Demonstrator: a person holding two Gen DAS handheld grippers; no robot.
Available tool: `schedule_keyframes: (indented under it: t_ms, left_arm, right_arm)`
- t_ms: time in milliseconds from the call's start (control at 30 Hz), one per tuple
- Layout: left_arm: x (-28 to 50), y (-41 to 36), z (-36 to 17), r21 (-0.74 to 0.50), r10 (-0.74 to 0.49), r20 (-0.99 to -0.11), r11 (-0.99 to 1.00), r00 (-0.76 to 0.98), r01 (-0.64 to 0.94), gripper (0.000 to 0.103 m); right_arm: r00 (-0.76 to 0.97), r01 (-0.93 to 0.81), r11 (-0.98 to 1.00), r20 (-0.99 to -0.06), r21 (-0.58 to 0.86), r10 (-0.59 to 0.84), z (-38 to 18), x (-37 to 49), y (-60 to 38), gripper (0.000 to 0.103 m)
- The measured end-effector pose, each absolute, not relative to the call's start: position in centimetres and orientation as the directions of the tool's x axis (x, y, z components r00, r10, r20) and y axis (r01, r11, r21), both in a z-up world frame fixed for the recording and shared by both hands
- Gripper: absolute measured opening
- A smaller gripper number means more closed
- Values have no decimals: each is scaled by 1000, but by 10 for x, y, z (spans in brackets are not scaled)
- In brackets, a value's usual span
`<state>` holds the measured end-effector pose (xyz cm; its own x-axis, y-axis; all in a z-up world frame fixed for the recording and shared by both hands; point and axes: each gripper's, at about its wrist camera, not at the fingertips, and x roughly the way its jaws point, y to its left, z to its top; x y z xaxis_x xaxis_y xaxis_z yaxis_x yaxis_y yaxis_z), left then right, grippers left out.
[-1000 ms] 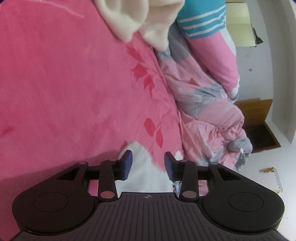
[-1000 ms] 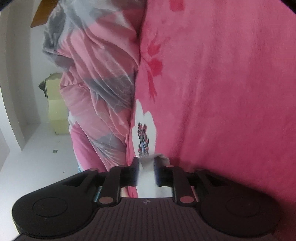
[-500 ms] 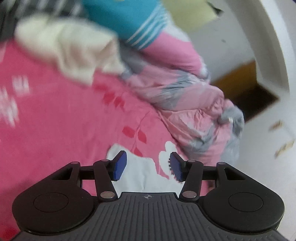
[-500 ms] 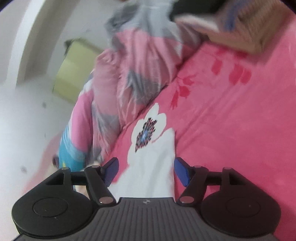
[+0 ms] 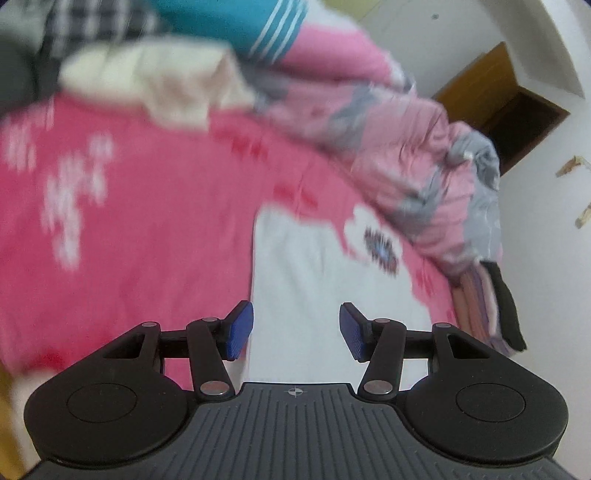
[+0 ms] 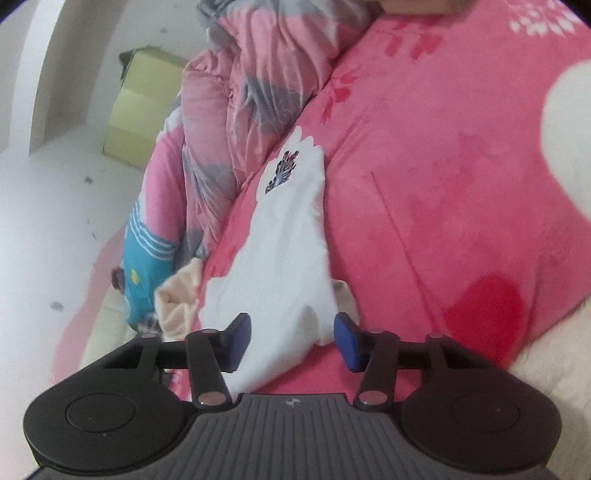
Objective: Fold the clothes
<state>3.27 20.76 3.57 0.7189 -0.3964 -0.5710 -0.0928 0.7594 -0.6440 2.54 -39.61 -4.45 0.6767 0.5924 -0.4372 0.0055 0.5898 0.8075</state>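
A white garment (image 6: 291, 240) lies as a long folded strip on the pink bedsheet (image 6: 443, 184). Its near end sits below and between the blue pads of my right gripper (image 6: 291, 336), which is open and holds nothing. The left wrist view is blurred by motion. There the same white garment (image 5: 314, 277) spreads out ahead of my left gripper (image 5: 295, 328), open too, with its fingers apart above the cloth.
A crumpled pink-and-grey quilt (image 5: 424, 147) runs along the bed's edge. A cream garment (image 5: 155, 81), a teal striped cloth (image 5: 236, 26) and a checked cloth (image 5: 92, 26) lie at the far end. A folded stack (image 5: 491, 306) sits at right. A yellow-green box (image 6: 144, 107) stands on the floor.
My right gripper, shut on the white cloth a second ago, has opened and let it go. The left gripper has opened wider. Both have drawn back, so more of the garment shows.
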Motion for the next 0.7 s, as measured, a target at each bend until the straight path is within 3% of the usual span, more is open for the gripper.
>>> schedule_keyframes:
  t_ms: [100,167,200,233,367,700]
  left_arm:
    - [27,205,-6,-713,-448,-567,687,691,-140,51]
    - [26,204,-25,-739,-473,-565,655,676,-160,51]
    - [26,205,-30,-753,-486,-559,637,672,-166,51]
    - [25,205,-35,-766,-499,-552,619,668,-171,51]
    - [21,212,-39,-786,-518,-536,593,666,-171,51]
    - [7,216,-46,-795,-556,-526,591,644,-139,51]
  right_arm:
    - [679,-53,685,-477,727,558,-41,30,-391,46]
    - [667,-104,692,-466,714,582,-42,28,-391,35]
    - [660,-130,695,-461,707,593,-43,28,-391,13]
    - [653,-156,697,-456,700,604,-44,27,-391,1]
    - [632,-242,709,-446,663,633,-46,25,-393,1]
    - [687,-121,688,-440,716,578,-47,9,-412,3]
